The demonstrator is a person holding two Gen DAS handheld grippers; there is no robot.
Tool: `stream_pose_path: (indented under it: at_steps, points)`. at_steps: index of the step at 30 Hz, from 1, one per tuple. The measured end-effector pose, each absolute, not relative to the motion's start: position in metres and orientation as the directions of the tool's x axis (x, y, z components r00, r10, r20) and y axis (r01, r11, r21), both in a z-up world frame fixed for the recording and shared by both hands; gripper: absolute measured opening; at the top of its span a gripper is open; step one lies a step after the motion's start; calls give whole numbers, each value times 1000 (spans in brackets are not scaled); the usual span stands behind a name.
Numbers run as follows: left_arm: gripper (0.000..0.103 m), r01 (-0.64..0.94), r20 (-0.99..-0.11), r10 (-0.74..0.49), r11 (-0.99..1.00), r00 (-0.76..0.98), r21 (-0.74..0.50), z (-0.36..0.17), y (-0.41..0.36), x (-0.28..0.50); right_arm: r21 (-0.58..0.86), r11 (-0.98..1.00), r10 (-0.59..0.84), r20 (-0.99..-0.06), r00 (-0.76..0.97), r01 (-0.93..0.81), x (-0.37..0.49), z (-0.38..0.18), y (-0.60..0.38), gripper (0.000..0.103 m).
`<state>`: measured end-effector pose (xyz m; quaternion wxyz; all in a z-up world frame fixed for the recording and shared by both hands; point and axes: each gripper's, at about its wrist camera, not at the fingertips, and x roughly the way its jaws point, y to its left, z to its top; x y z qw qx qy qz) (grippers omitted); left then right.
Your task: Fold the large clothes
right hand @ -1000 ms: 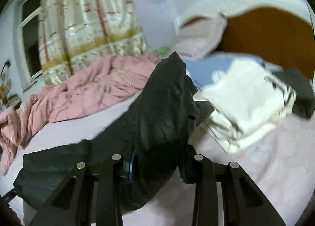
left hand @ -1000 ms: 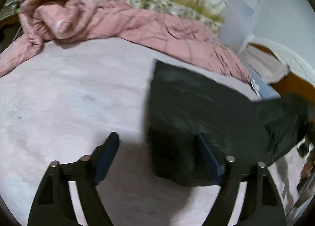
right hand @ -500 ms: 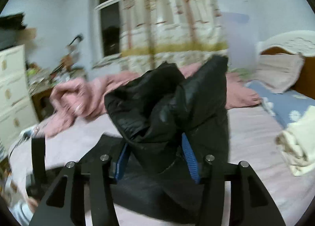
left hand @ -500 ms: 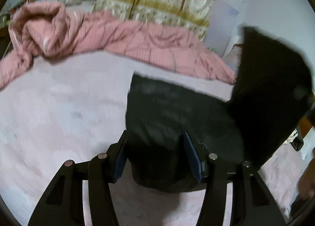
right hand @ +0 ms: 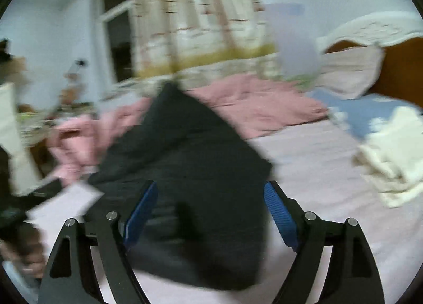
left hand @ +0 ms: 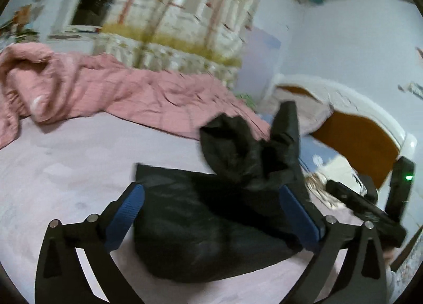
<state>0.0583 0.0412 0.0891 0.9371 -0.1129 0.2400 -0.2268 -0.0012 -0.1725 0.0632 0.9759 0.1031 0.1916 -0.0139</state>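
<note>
Biggest risk I saw: the black garment (left hand: 211, 219) sat in a lumpy heap on the bed (left hand: 66, 171), so with nothing pinched its raised flap could flop back and wreck the fold. Your left gripper (left hand: 211, 214) hovered low over it, fingers spread wide either side. Your right gripper (right hand: 211, 211) was the same, fingers apart, gripping nothing, angled down at the cloth.

Left gripper (left hand: 211, 207): jaws spread wide, blue pads (left hand: 124, 211) apart, nothing clamped. Right gripper (right hand: 210, 208): jaws likewise spread wide, pads (right hand: 281, 214) gripping nothing.
</note>
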Motion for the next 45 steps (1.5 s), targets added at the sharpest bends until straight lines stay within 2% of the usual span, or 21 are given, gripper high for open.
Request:
stream_pose_path:
  at_steps: [3, 5, 7, 10, 14, 15, 16, 18, 19, 22, 26, 32, 35, 37, 42, 45]
  points:
    - [102, 395, -445, -519, 852, 730, -344, 101, 13, 89, 200, 973, -16, -442, 897, 116, 18, 42, -198, 67]
    - [102, 414, -505, -566, 823, 652, -388, 103, -6, 118, 256, 963, 61, -508, 859, 83, 35, 25, -209, 60]
    - [102, 387, -580, -548, 836, 602, -388, 100, -24, 142, 325, 945, 152, -531, 834, 35, 47, 13, -213, 56]
    - [102, 369, -632, -528, 849, 568, -378, 96, -38, 155, 395, 916, 290, -524, 801, -73, 56, 6, -209, 56]
    - [102, 395, -656, -486, 869, 578, -296, 98, -47, 144, 308, 938, 307, -519, 798, -160, 54, 12, -187, 56]
    - [83, 386, -660, -456, 885, 597, -262, 98, -48, 140, 299, 938, 314, -515, 798, -177, 52, 14, -184, 56]
    - [46, 372, -657, -426, 899, 623, -230, 98, -46, 136, 303, 932, 334, -510, 793, -198, 51, 14, -181, 56]
    - [24, 385, -647, -434, 895, 627, -226, 98, -43, 126, 340, 910, 386, -491, 781, -236, 50, 16, -180, 56]
    - [18, 387, -630, -442, 892, 638, -233, 100, -40, 119, 352, 905, 395, -483, 781, -240, 50, 18, -181, 56]
    - [14, 369, -593, -403, 911, 697, -185, 108, -32, 93, 350, 921, 329, -460, 825, -172, 42, 22, -185, 56]
    - [15, 343, -567, -342, 933, 749, -110, 113, -23, 66, 301, 951, 205, -461, 864, -65, 38, 24, -193, 56]
    - [21, 210, -625, -224, 973, 747, -99, 80, 12, 81, 320, 946, 211, -513, 832, -43, 52, 14, -191, 58]
    - [39, 145, -641, -177, 984, 746, -104, 60, 30, 84, 288, 956, 205, -525, 826, -55, 53, 12, -184, 59]
    - [70, 94, -635, -123, 992, 763, -79, 51, 40, 84, 264, 963, 190, -534, 824, -50, 58, 10, -180, 60]
    - [85, 50, -627, -88, 996, 774, -77, 30, 52, 87, 249, 968, 155, -548, 822, -16, 55, 5, -176, 63]
    - [88, 43, -648, -119, 990, 753, -132, 14, 55, 91, 241, 969, 95, -550, 830, 48, 46, 5, -175, 69]
